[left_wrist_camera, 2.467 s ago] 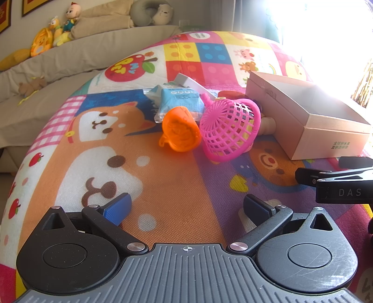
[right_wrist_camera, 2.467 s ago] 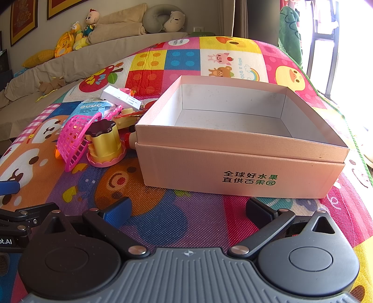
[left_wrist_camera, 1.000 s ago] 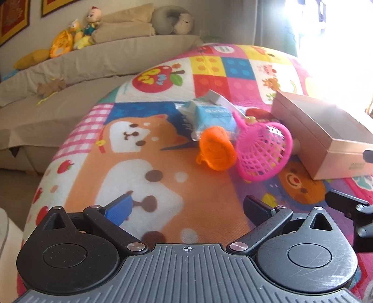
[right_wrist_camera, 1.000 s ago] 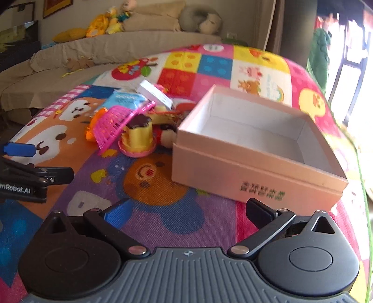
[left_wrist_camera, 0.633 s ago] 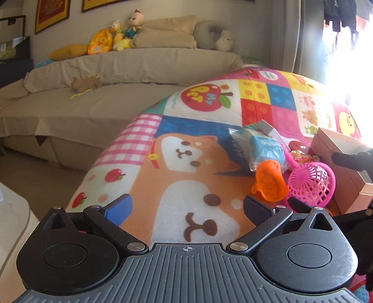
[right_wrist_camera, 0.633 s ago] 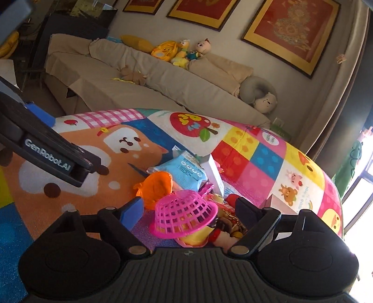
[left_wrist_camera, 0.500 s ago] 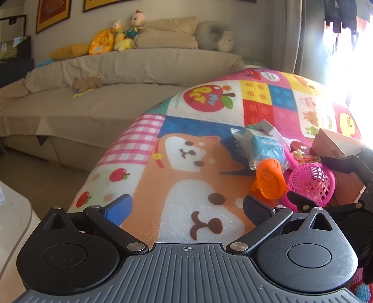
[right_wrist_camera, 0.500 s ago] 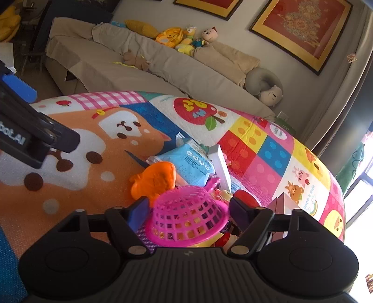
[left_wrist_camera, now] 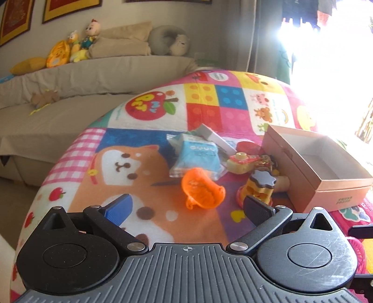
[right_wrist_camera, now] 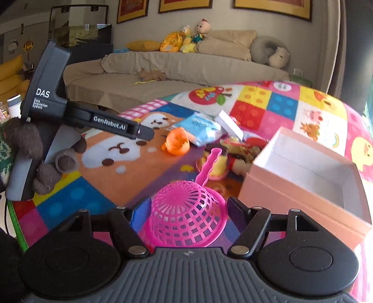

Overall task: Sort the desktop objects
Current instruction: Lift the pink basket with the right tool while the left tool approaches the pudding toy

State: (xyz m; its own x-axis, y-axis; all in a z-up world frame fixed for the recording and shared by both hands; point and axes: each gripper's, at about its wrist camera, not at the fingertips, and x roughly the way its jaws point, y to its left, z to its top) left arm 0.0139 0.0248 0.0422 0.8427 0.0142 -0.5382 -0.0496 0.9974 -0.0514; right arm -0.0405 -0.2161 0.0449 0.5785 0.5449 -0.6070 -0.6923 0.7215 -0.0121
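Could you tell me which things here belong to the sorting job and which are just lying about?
Part of the job:
- pink basket, held in the right gripper
- pink box, open and empty
- orange cup
- blue packet
- yellow toy pot

Just lying about:
- sofa
- plush toys
- neck pillow
- framed pictures

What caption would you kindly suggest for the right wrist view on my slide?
Right gripper clasps a pink basket beside the open box, toys scattered on the mat.

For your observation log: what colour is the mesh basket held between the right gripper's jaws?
Bright pink. The mesh basket shows best in the right wrist view.
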